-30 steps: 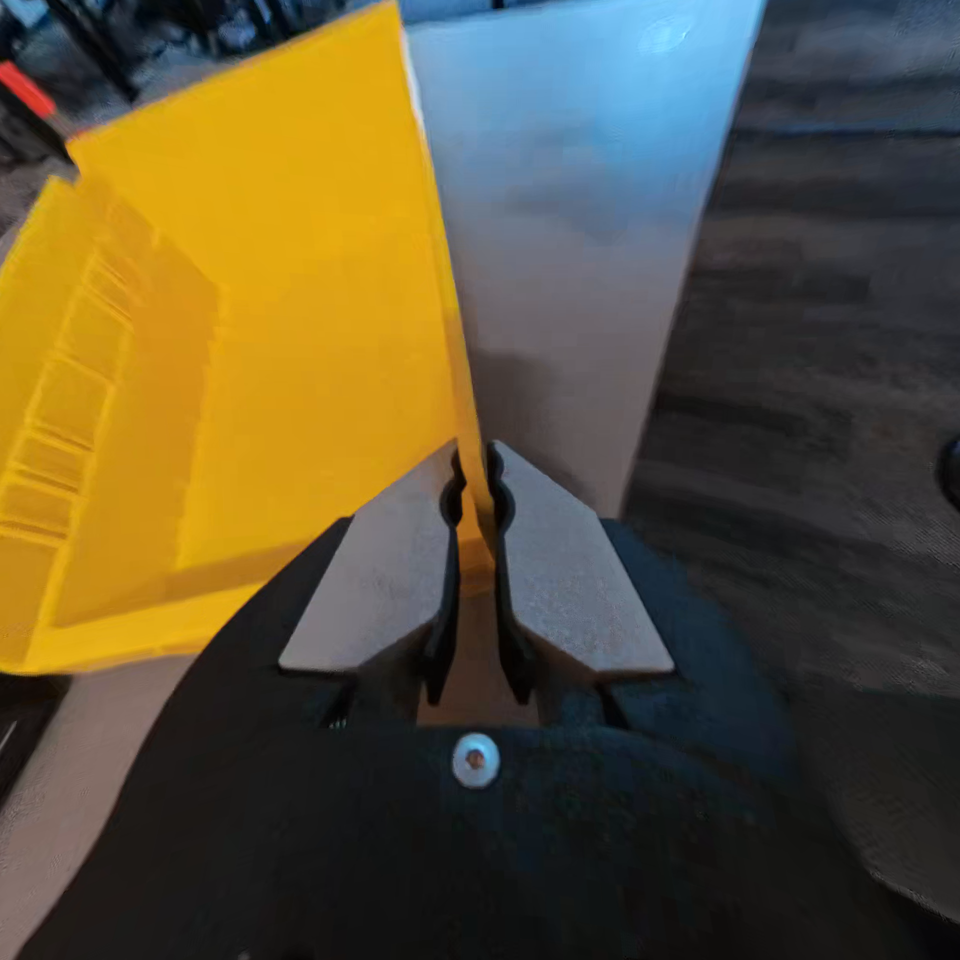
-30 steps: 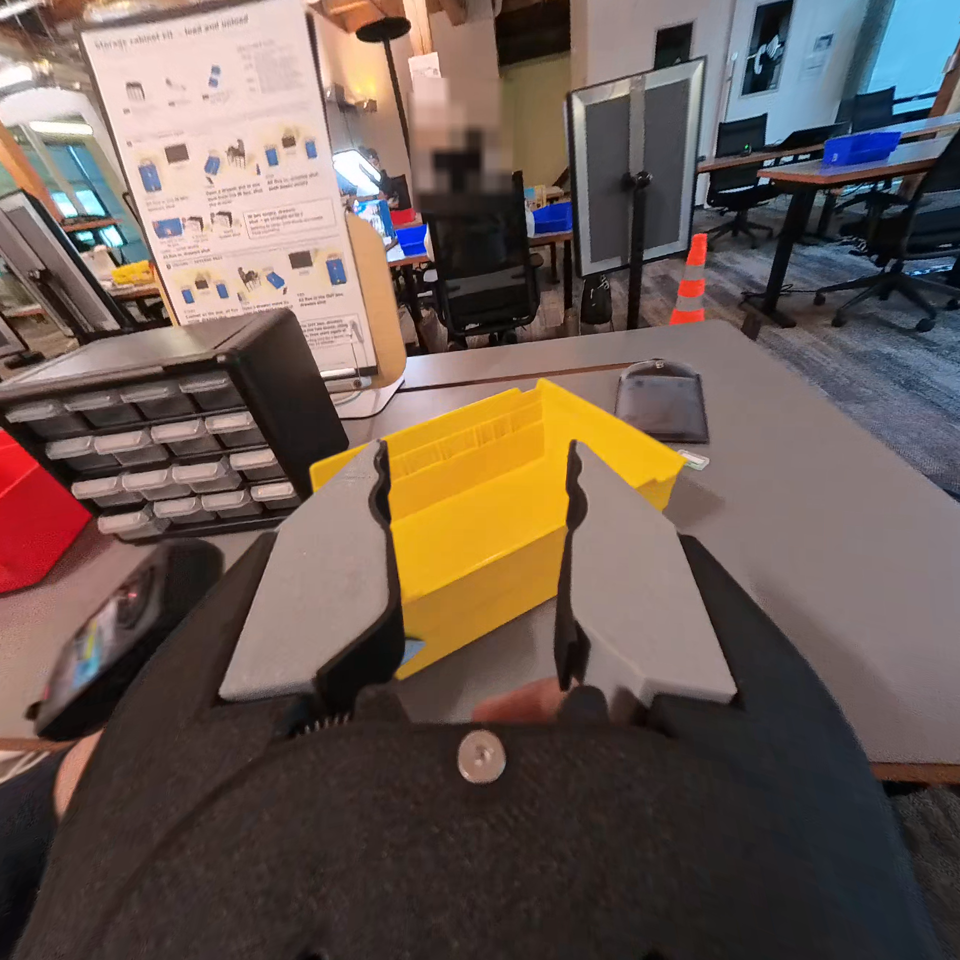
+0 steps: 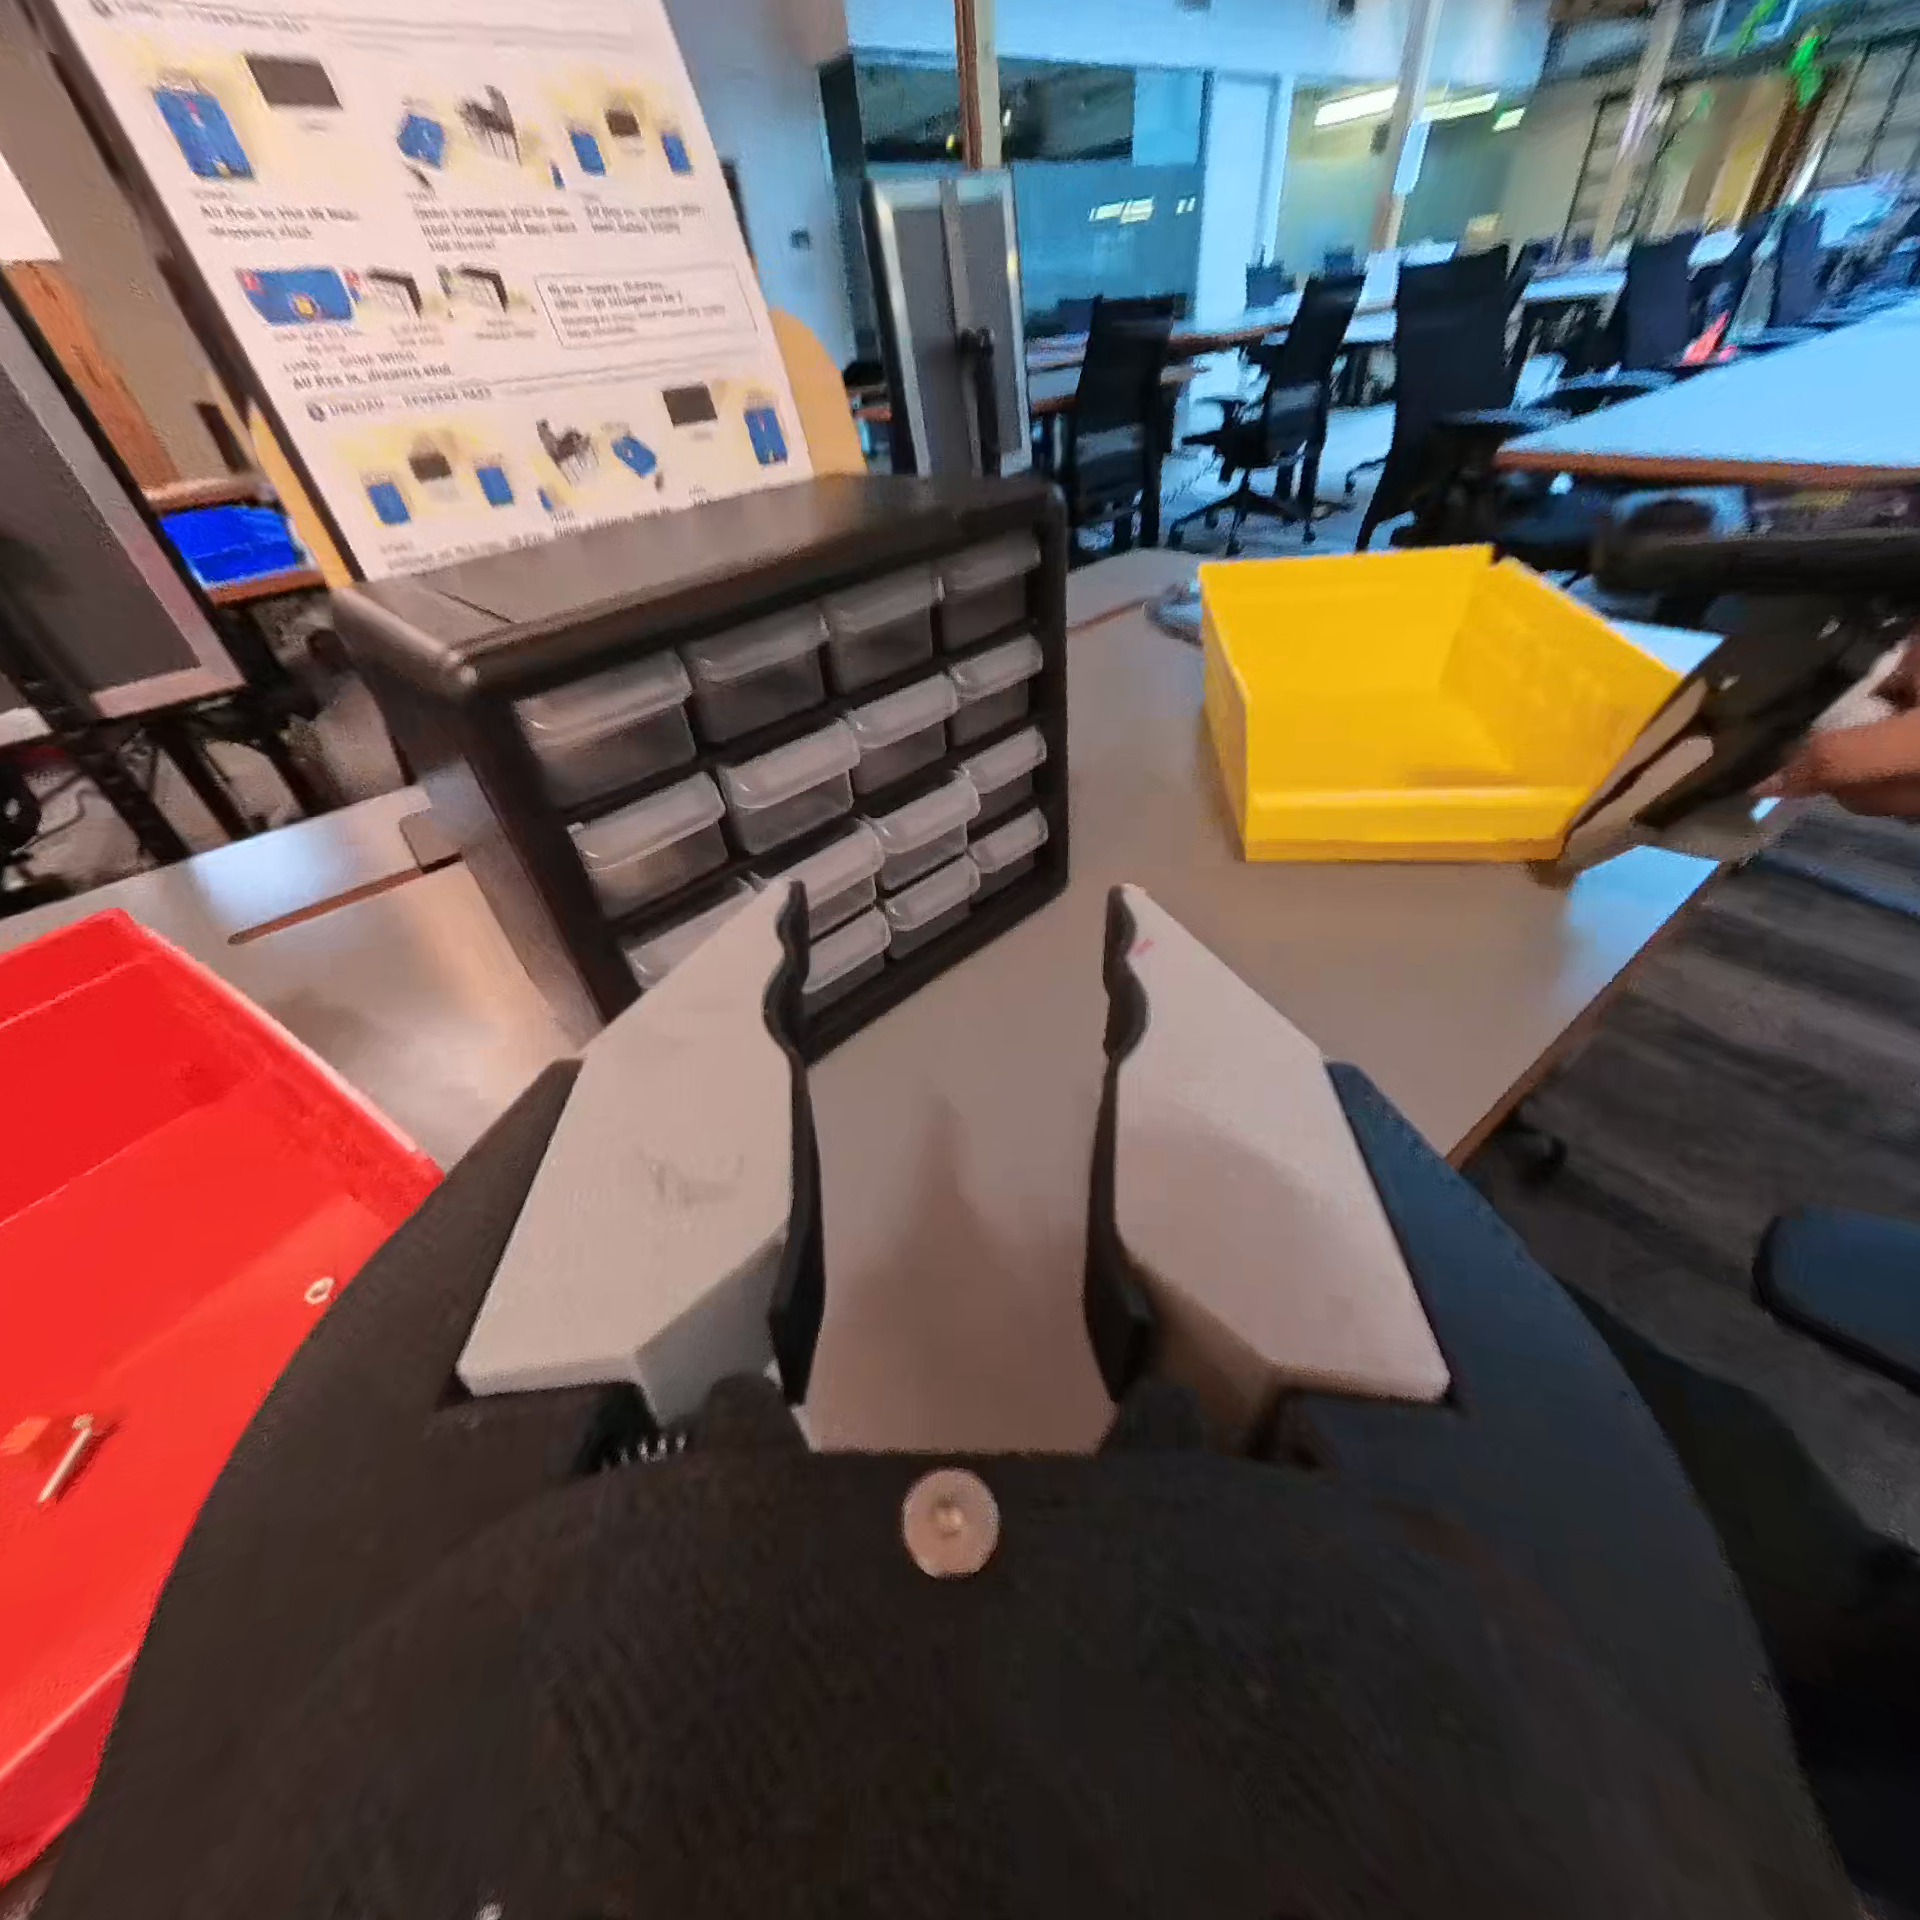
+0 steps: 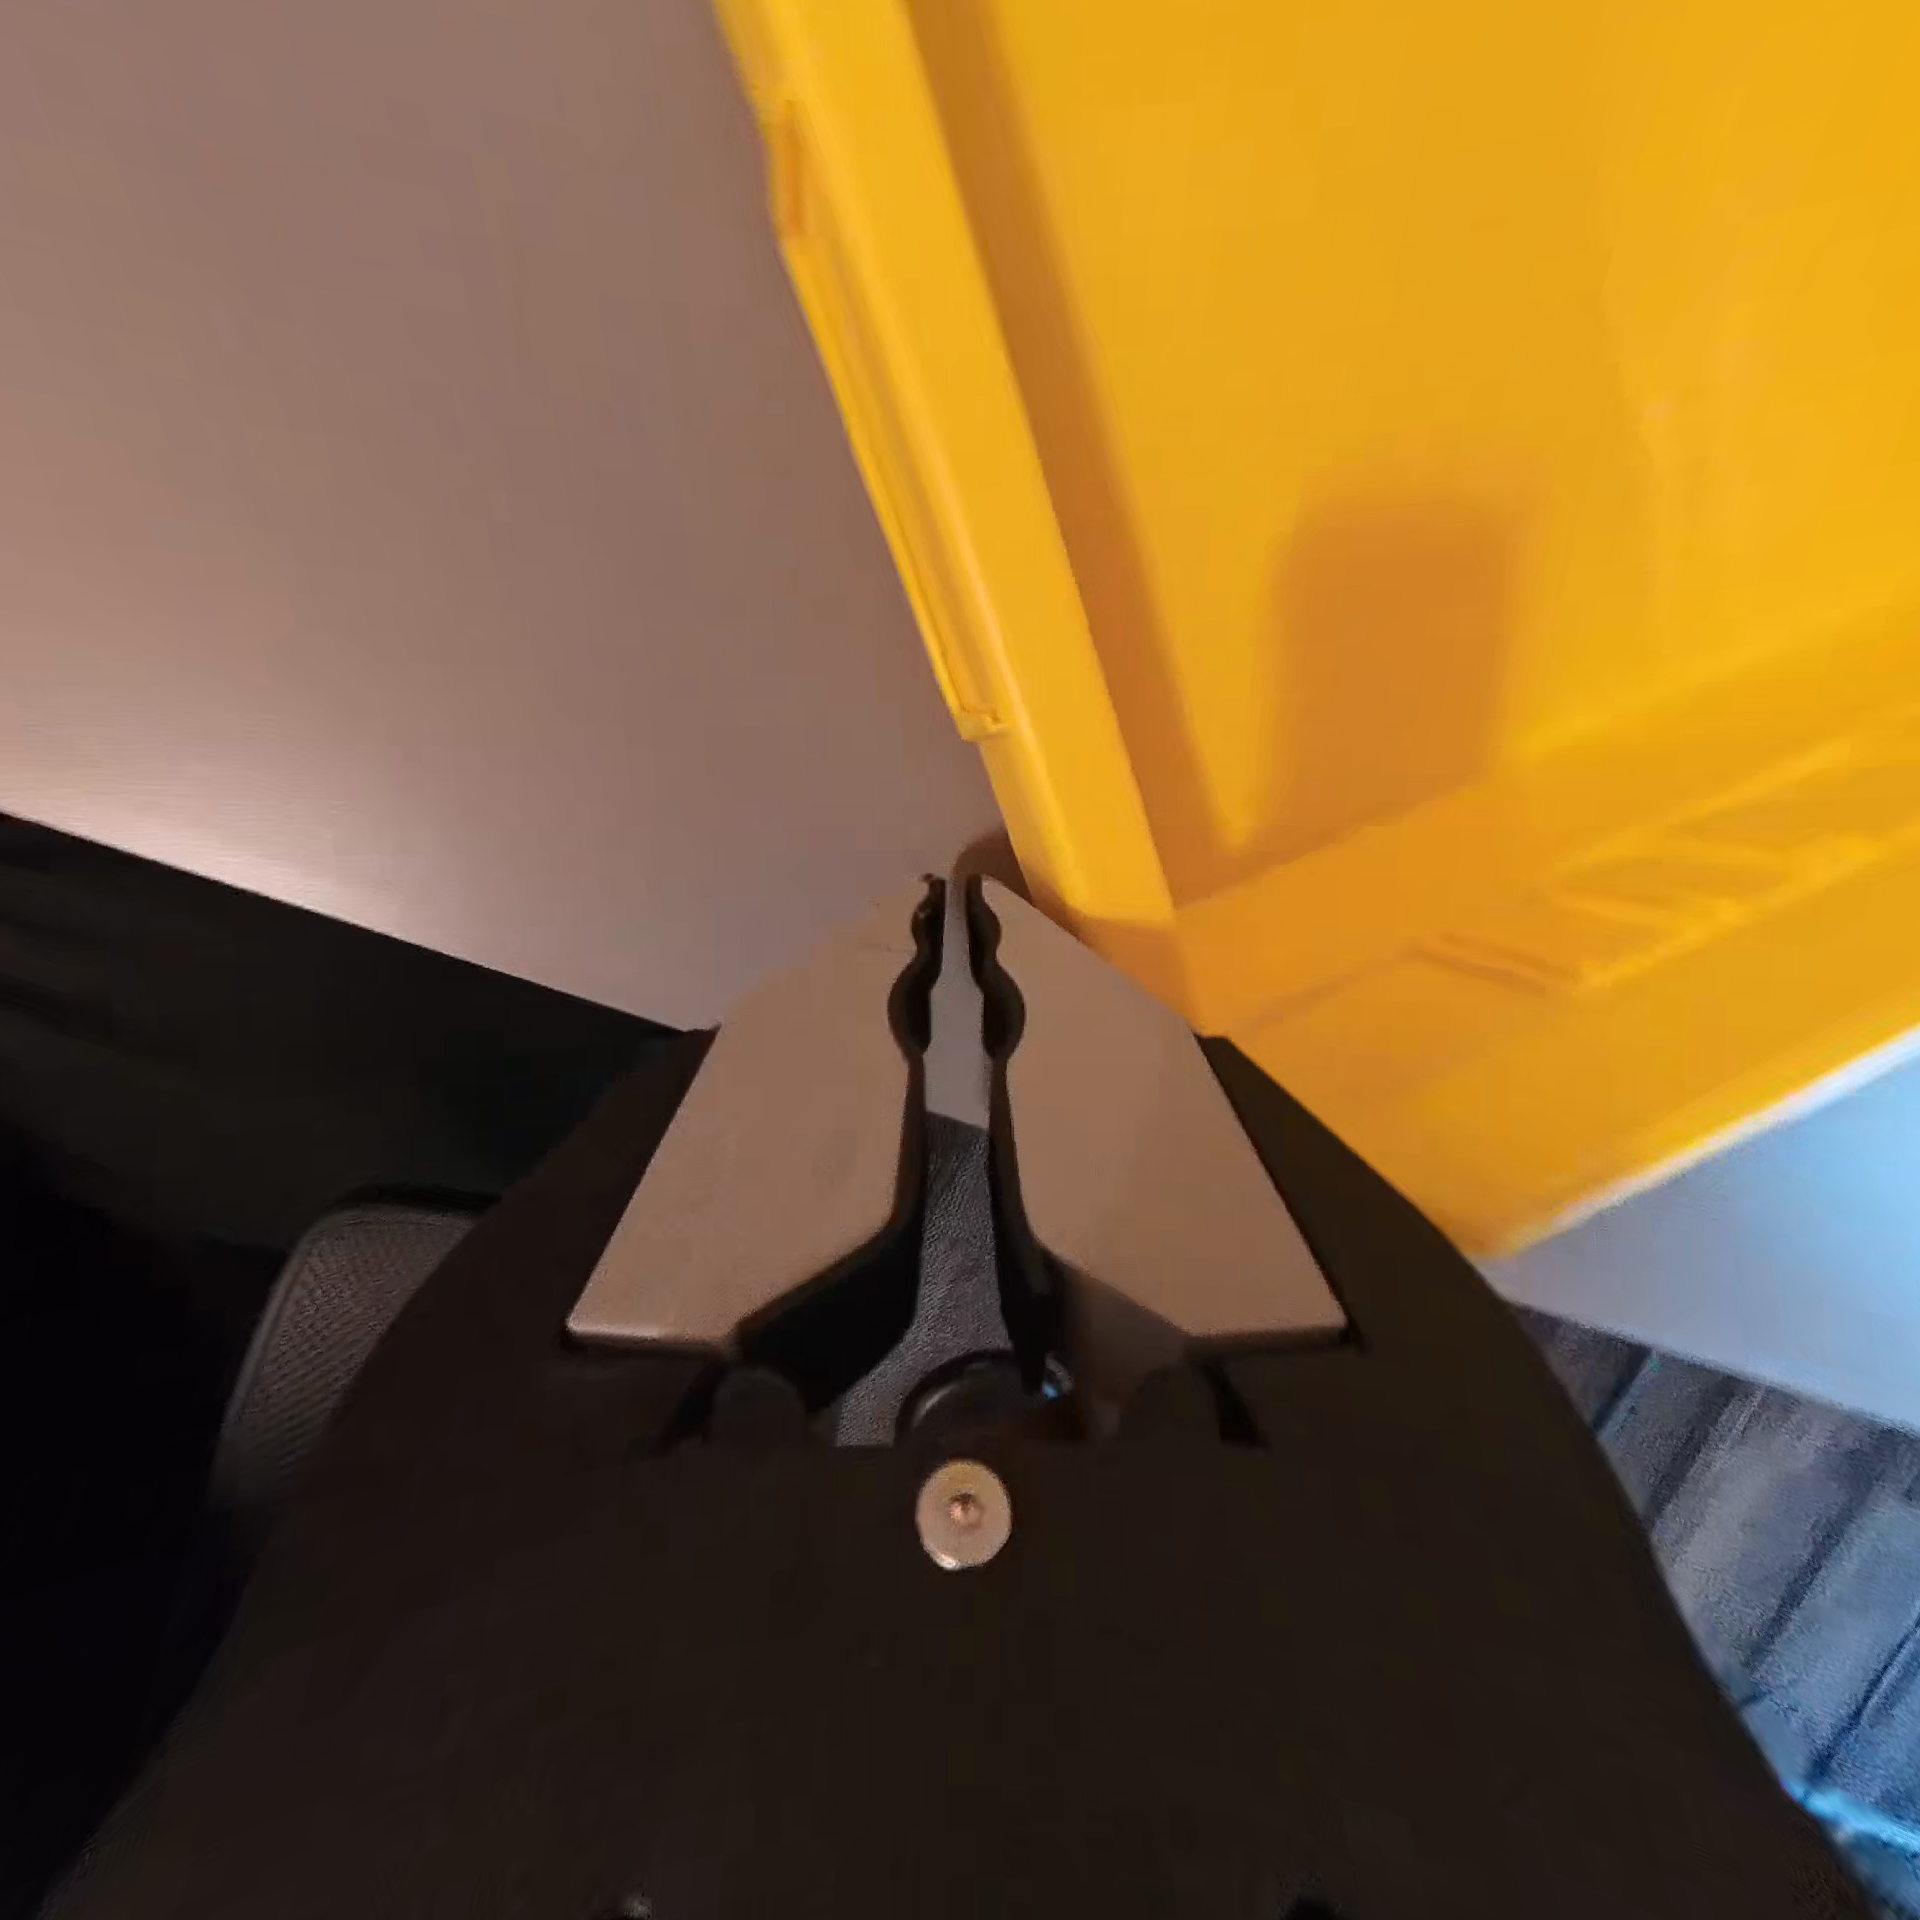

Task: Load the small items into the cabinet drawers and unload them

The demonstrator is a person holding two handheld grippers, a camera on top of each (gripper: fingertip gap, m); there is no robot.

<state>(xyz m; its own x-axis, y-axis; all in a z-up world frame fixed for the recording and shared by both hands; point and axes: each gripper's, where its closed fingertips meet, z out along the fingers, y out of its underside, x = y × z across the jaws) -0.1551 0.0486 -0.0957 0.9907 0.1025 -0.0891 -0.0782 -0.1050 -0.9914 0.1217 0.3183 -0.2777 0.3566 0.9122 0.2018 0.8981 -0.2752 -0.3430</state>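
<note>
Squarely ahead, black plastic cabinet (image 3: 727, 717) of translucent, boxy drawers on smooth grey desk (image 3: 1299, 987). Left claw (image 3: 951, 914) spread wide, matte grey wedge fingers with wavy black pads, nothing between. Right claw (image 4: 951, 883) nearly clenched, bare, tips just beside glossy yellow bin (image 4: 1403, 468). Glossy red bin (image 3: 156, 1195) at left, small metal hardware inside.

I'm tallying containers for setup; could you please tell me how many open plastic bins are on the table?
2: a red bin at the near left, beside the drawer cabinet, and a yellow bin at the far right, by the table's edge. Others may lie out of view.
</note>
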